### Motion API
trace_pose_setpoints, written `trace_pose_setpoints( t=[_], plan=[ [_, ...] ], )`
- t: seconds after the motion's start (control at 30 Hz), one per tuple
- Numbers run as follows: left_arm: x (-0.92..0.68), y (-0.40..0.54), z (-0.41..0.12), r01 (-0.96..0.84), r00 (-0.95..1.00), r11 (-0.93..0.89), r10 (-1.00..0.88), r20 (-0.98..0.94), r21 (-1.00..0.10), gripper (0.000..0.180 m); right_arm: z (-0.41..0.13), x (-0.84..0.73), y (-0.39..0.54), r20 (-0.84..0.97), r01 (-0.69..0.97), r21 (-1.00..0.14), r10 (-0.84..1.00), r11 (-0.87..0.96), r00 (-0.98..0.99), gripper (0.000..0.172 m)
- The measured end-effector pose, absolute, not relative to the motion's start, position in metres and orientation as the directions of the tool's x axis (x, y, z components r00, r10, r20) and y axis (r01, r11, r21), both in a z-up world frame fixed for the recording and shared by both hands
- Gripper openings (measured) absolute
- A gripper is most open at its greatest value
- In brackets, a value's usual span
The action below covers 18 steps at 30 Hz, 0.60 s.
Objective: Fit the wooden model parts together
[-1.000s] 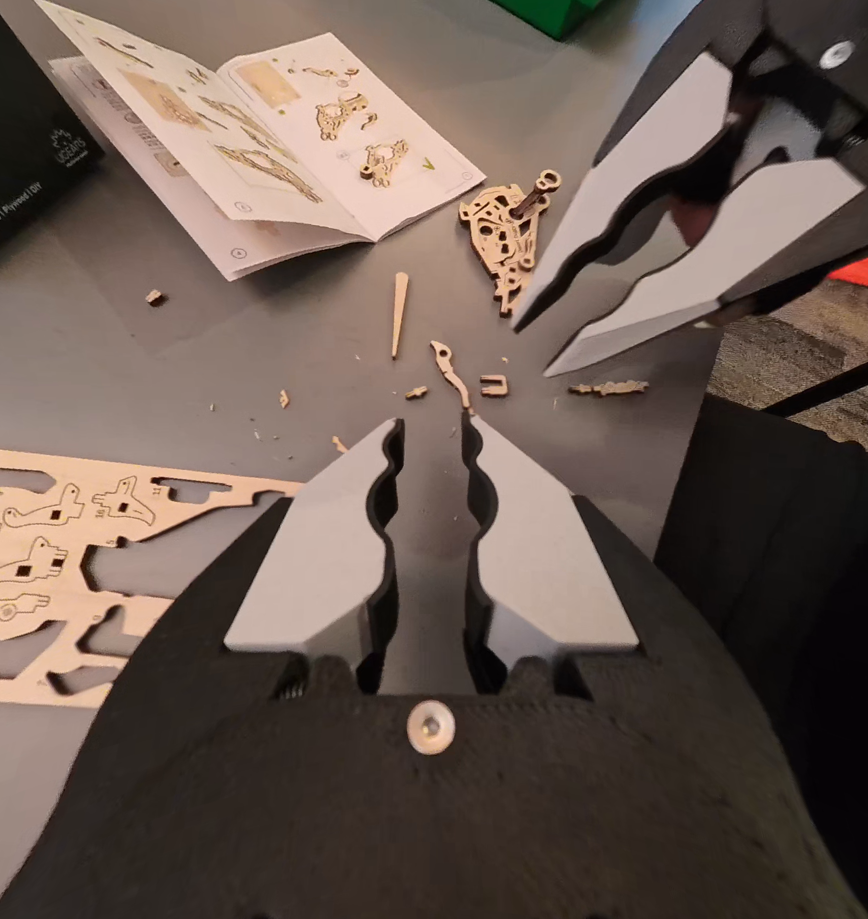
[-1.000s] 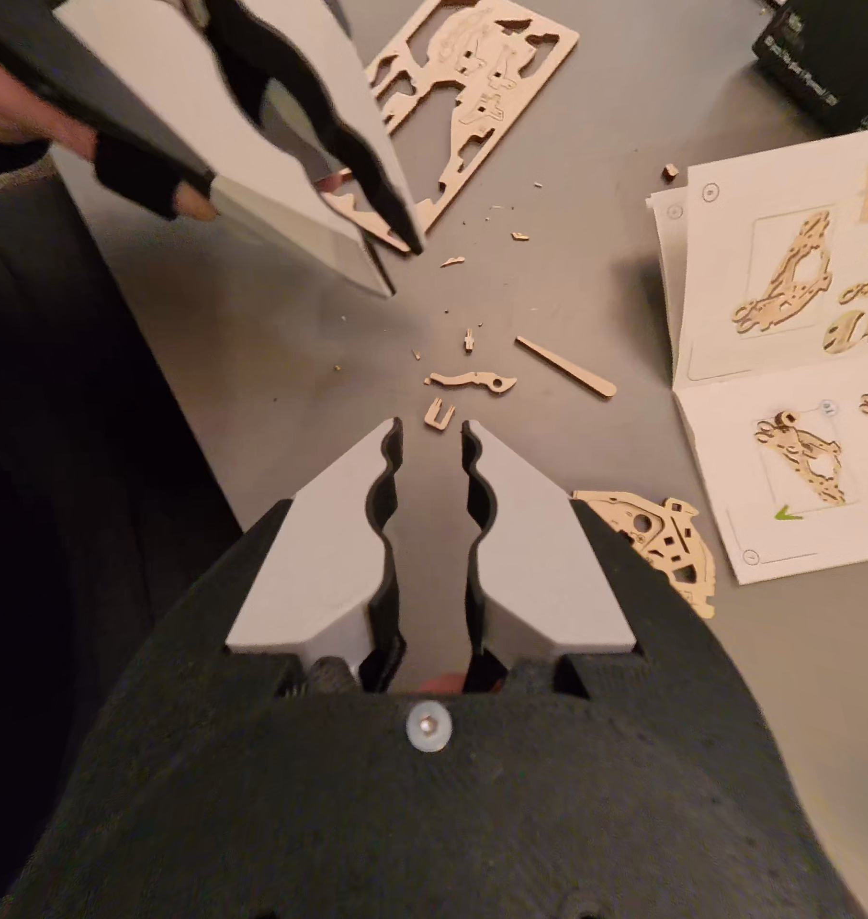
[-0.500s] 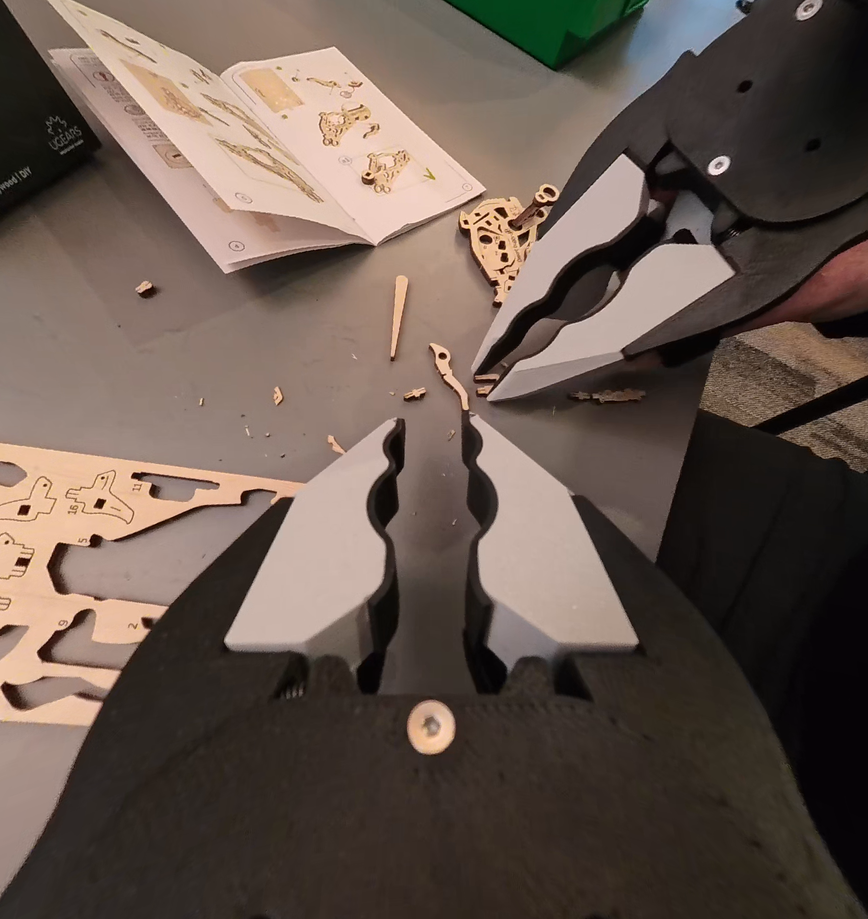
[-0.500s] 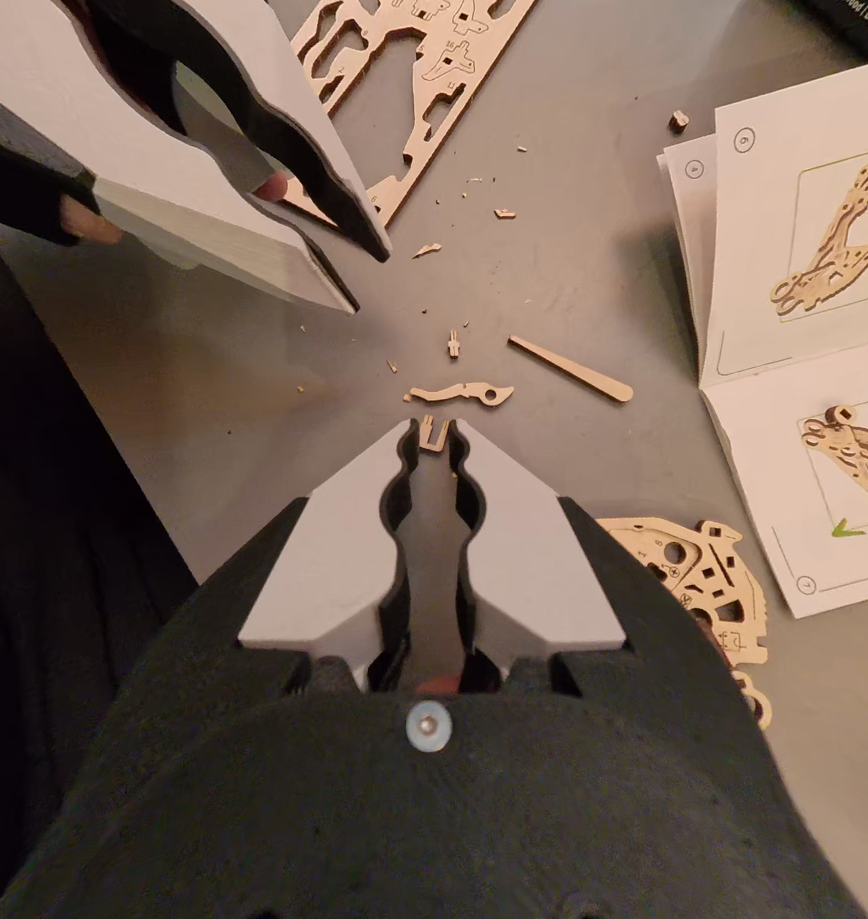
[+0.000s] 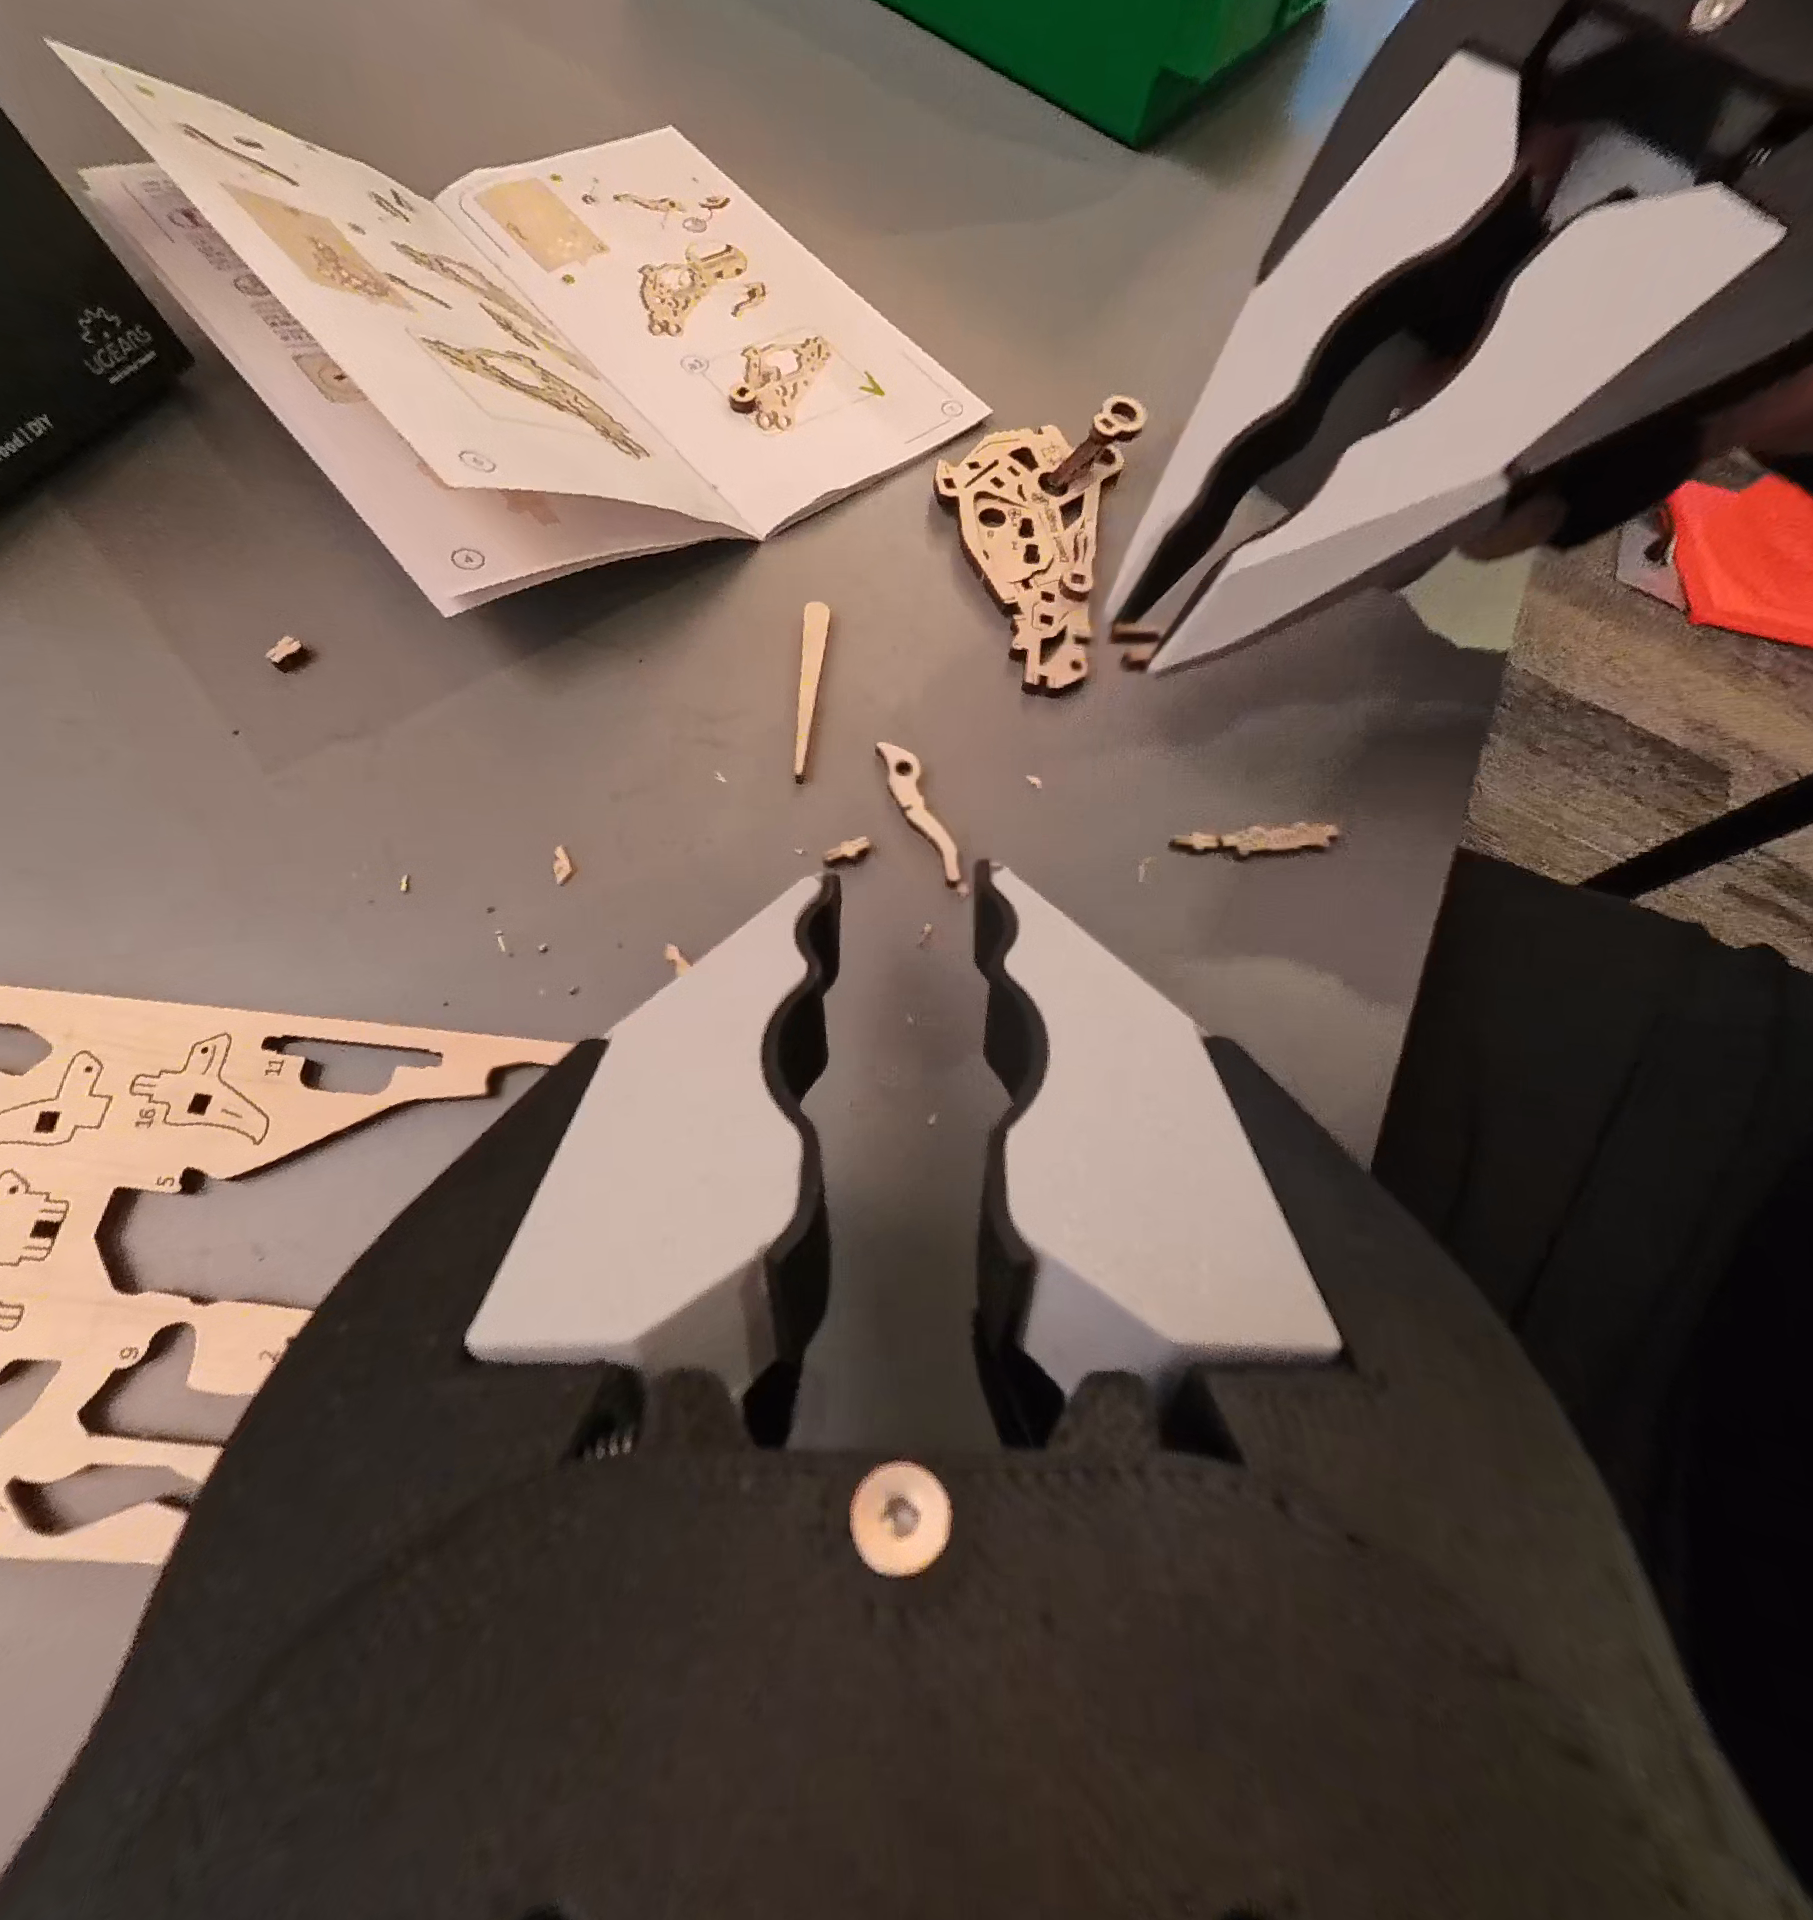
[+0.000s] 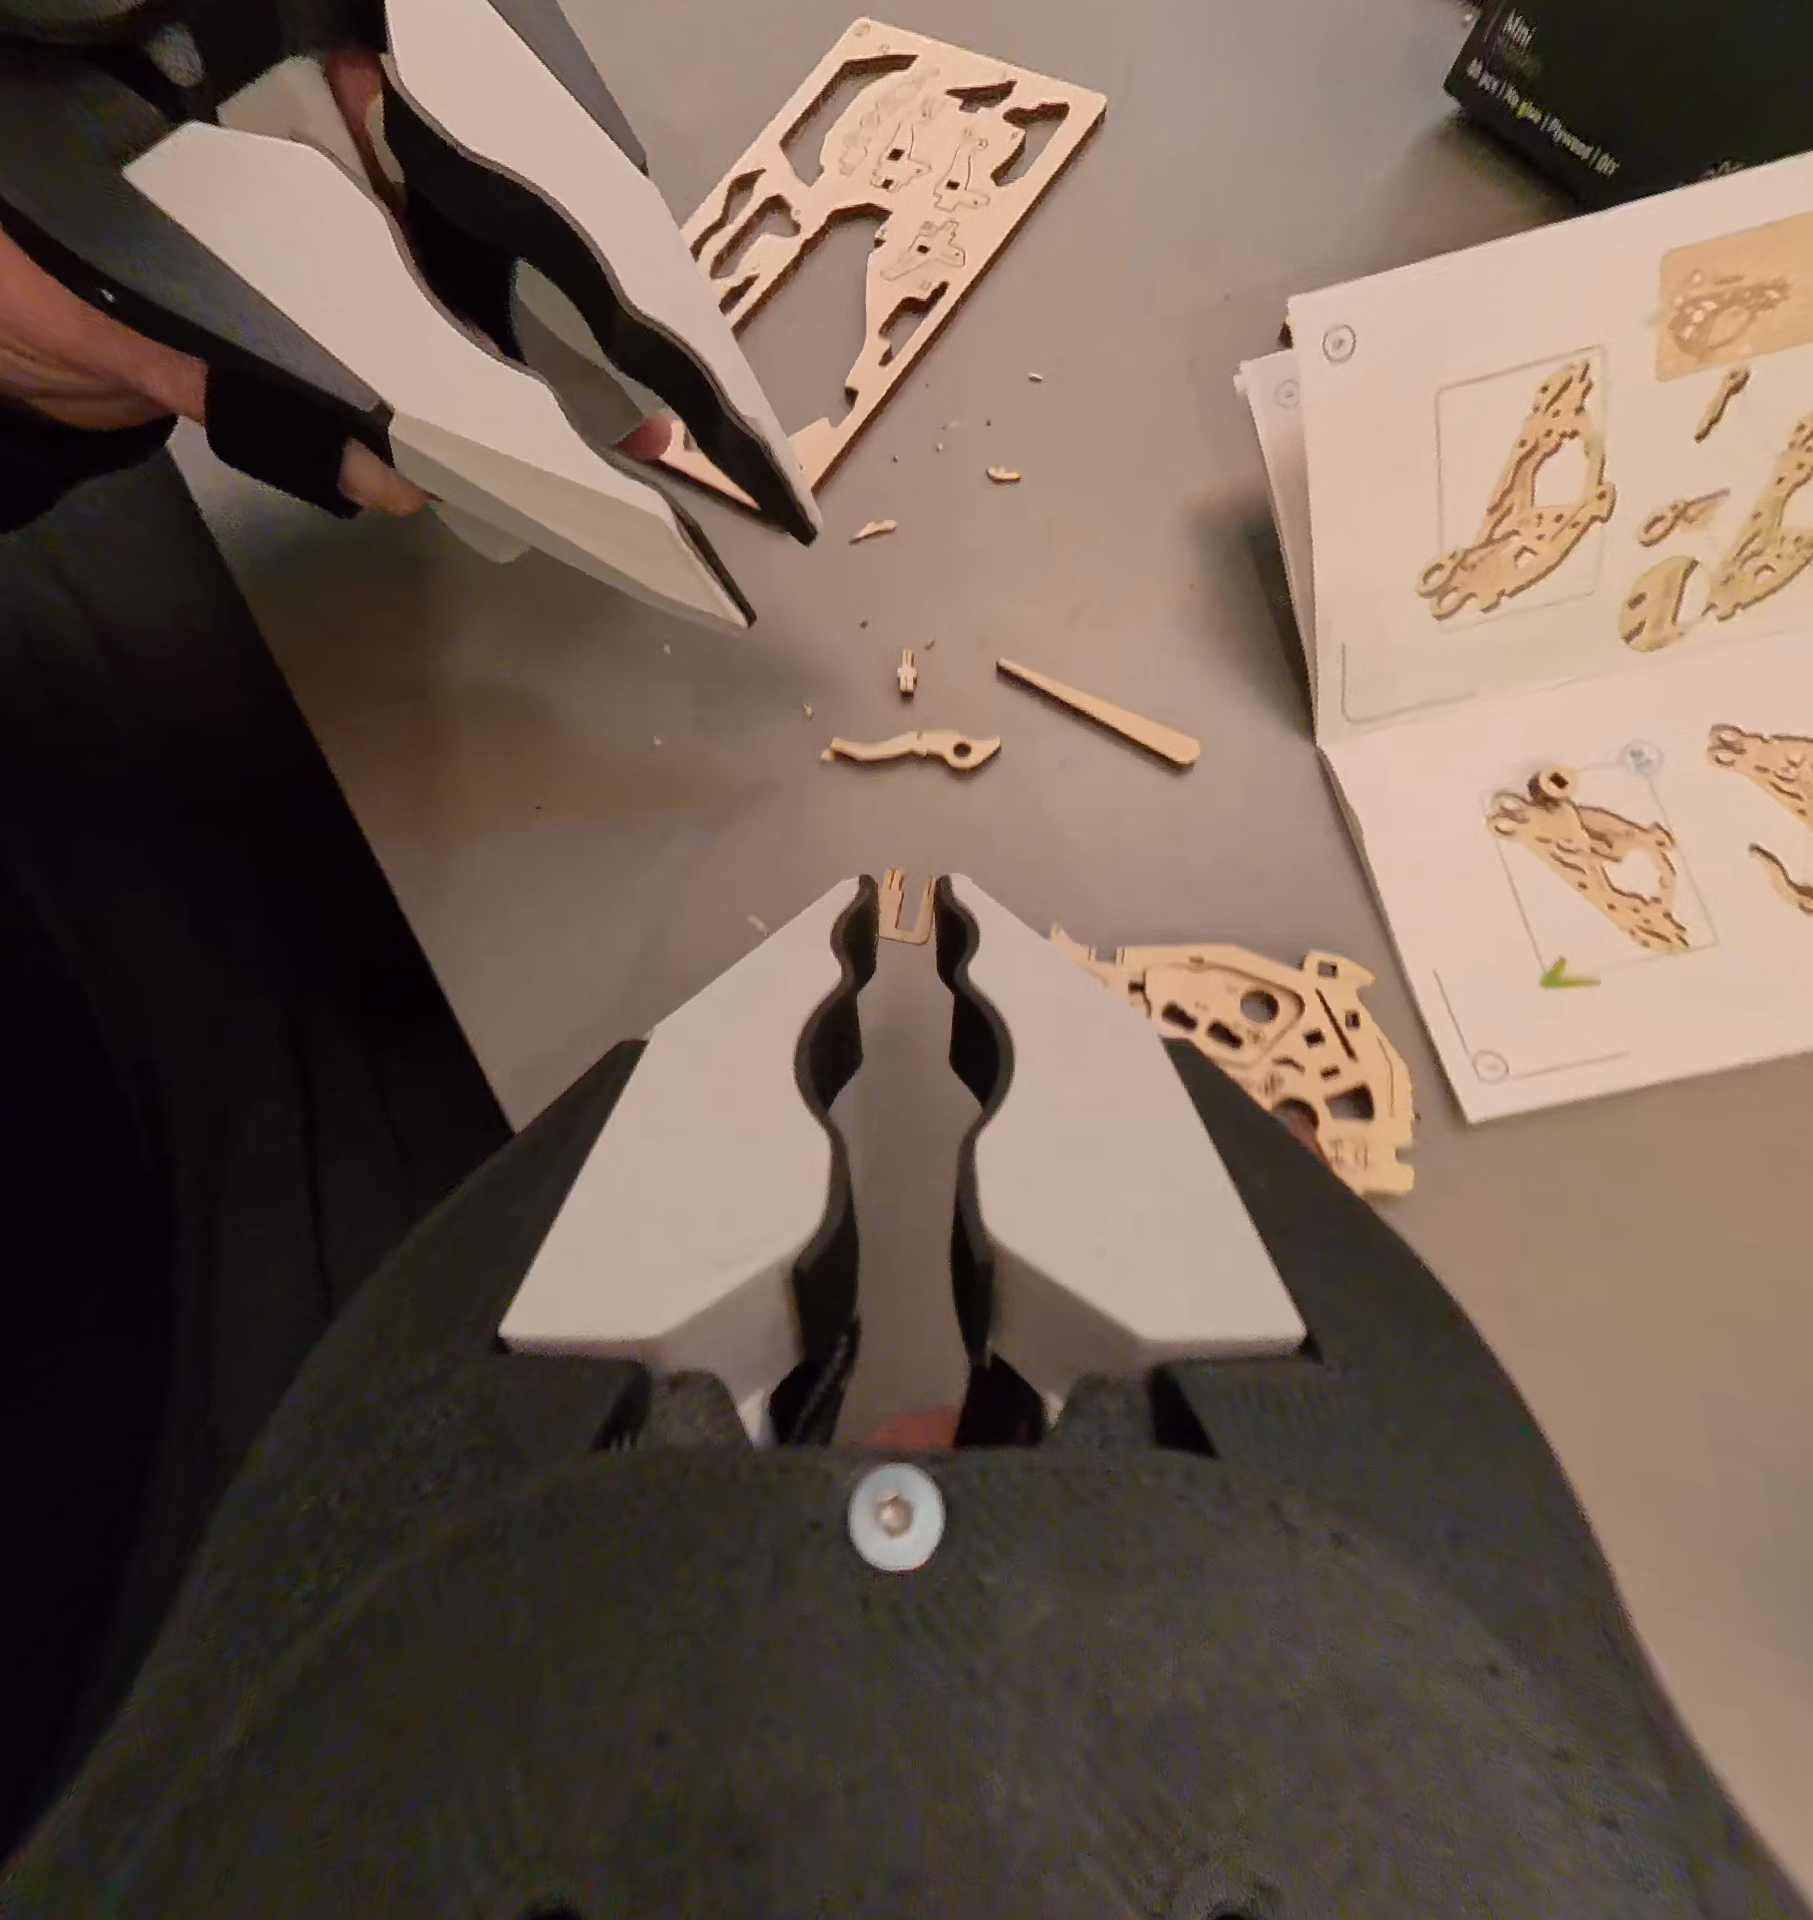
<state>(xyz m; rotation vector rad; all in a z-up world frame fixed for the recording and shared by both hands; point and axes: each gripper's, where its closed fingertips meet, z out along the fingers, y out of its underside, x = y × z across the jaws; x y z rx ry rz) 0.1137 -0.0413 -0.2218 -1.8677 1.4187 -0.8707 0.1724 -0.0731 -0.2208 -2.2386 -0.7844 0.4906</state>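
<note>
Two grippers are in view. Right gripper (image 6: 904,883): narrow, both pads pressed on one small U-shaped wooden clip (image 6: 904,912), held at the fingertips above the table (image 6: 1141,520), just beside the part-built wooden model (image 6: 1286,1049). The clip's long axis runs along the fingers, its open end pointing away from the gripper body. Left gripper (image 5: 907,888): wider, nothing between its fingers. Counted on the table: one curved lever (image 6: 912,750), one tapered stick (image 6: 1099,713), one cut-out sheet (image 6: 881,208), one booklet (image 6: 1567,623).

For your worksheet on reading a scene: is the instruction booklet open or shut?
Open: the instruction booklet lies spread on the grey table, both pages showing diagrams.
</note>
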Motion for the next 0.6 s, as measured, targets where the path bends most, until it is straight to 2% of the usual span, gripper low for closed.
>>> trace_pose_setpoints(
  t=[0.37,0.5,0.6],
  plan=[
    [0.118,-0.064,-0.229,-0.605,0.15,-0.158,-0.985,0.083,-0.78,0.025,-0.249,0.189,-0.119,-0.113,0.484,-0.635,0.692,-0.603,0.713,0.009],
    [0.117,-0.061,-0.232,-0.617,0.177,-0.153,-0.983,0.053,-0.772,0.025,-0.252,0.188,-0.118,-0.113,0.501,-0.614,0.696,-0.61,0.709,0.026],
    [0.121,-0.056,-0.233,-0.615,0.201,-0.164,-0.978,0.047,-0.772,0.024,-0.242,0.19,-0.11,-0.097,0.489,-0.638,0.692,-0.595,0.715,0.027]
  ],
)
